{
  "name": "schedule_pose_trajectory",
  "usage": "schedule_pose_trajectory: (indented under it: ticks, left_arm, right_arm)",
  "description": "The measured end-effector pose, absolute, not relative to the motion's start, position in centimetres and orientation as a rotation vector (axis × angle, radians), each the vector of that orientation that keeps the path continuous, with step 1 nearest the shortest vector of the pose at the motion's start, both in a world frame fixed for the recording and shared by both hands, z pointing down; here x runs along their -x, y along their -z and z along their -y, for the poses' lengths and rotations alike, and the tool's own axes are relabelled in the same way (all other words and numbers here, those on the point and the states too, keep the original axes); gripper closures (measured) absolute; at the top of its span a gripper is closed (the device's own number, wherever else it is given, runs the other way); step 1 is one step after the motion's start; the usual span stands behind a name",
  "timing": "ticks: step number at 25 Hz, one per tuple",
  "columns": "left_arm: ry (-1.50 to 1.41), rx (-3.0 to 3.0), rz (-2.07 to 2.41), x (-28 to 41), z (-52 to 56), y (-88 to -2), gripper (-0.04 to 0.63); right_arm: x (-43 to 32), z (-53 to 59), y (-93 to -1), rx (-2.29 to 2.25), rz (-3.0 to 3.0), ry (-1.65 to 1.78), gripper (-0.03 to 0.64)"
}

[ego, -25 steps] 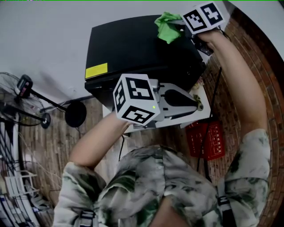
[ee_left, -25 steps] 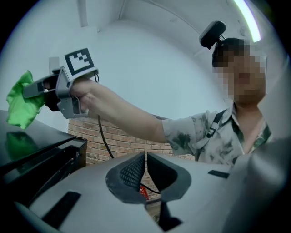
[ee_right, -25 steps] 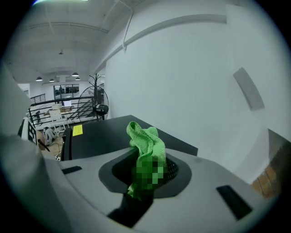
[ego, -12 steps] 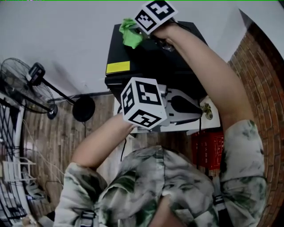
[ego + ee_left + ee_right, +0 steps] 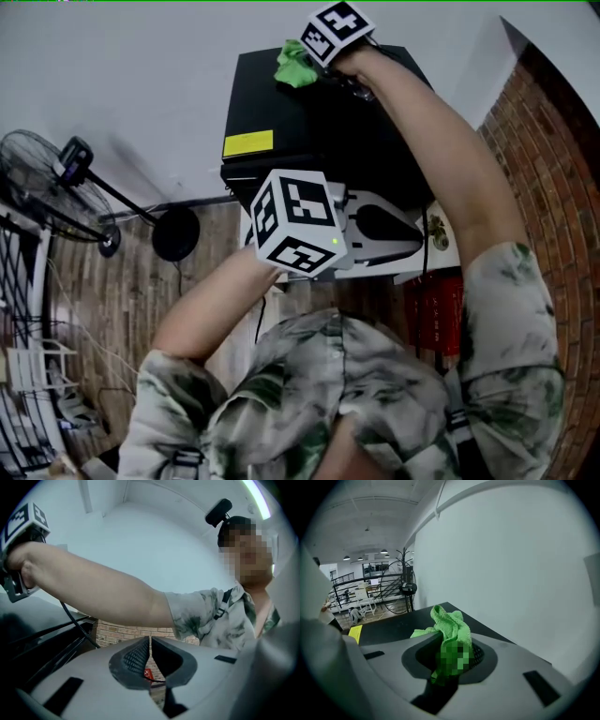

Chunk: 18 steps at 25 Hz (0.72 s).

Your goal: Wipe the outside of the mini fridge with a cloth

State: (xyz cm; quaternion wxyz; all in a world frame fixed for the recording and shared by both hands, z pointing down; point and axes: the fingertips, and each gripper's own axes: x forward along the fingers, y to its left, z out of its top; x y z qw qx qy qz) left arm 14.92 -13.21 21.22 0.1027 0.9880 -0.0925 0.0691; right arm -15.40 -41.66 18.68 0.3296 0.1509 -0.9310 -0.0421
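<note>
My right tongs [image 5: 452, 657] are clamped on the green cloth [image 5: 449, 623]. It is bunched between the two pads and stands up in a crumpled tuft above them. From the head view, my right arm reaches far out and the right tongs [image 5: 317, 67] hold the green cloth [image 5: 292, 64] at the far edge of the mini fridge [image 5: 309, 127]. That puts it over the black top, close to the white wall [image 5: 122, 75]. I cannot tell how hard the cloth bears on the top.

The mini fridge is a black box right in front of me, with a yellow label [image 5: 248, 143] at the near left corner of its top. In the right gripper view the same label [image 5: 355, 632] lies to the left on the dark top.

My left tongs [image 5: 420, 234] hang near me, in front of the fridge and well apart from the cloth. Their pads are drawn almost together, leaving only a thin slit, and the left tongs [image 5: 150, 654] hold nothing. Past them my right forearm [image 5: 93, 592] crosses the view.

A standing fan [image 5: 56, 173] is on the wooden floor to the left. A brick wall [image 5: 553, 141] runs along the right, with a red crate [image 5: 441, 314] at its foot.
</note>
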Motion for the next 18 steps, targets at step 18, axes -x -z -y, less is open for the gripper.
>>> schedule_pose_trajectory:
  ticks: [18]
  left_arm:
    - [-0.187, -2.902, 0.151, -19.8, 15.0, -22.0, 0.566]
  right_arm:
    - [-4.1, 51.5, -18.8, -0.726, 2.318, 0.016, 0.523]
